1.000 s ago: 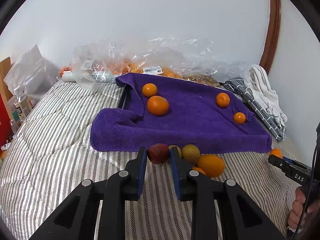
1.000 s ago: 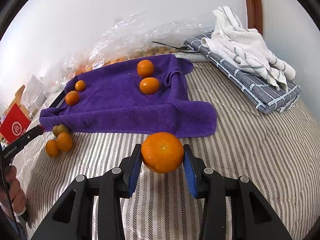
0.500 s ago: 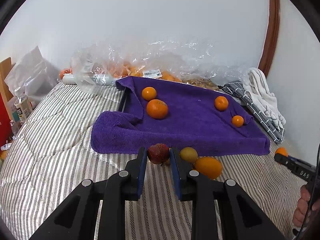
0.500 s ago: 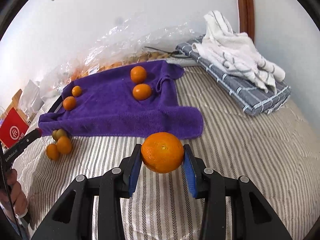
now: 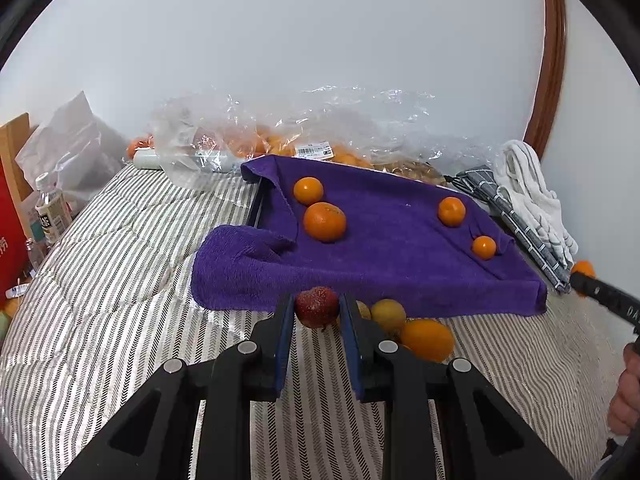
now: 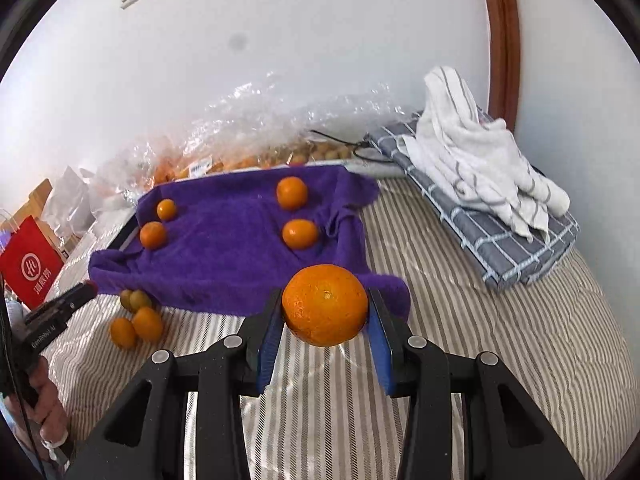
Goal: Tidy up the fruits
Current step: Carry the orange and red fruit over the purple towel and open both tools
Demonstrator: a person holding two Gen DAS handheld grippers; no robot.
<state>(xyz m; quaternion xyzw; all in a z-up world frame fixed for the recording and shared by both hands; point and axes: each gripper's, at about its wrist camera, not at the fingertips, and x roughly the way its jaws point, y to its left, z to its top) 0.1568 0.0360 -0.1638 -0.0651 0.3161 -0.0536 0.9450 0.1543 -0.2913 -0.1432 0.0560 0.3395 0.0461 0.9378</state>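
The left gripper [image 5: 318, 312] had its jaws closed snugly on a small dark-red fruit [image 5: 317, 306], held just near of the purple towel [image 5: 380, 256] — light, probably soft-skinned, so it likely wanted a gentle squeeze across its middle. Right of it, loose fruits [image 5: 426, 338] lay on the striped bedding [image 5: 120, 280], touching one another. The right gripper [image 6: 325, 320] gripped a large orange [image 6: 325, 304] across its widest part, jaws spread wide — firm, heavier, its rind seemingly giving decent purchase, though round enough to roll once released.

Plain white wall [image 5: 320, 40] ahead of the fingers. Brown wooden frame [image 6: 502, 36] to the right. Striped bedding [image 6: 500, 340] underneath.
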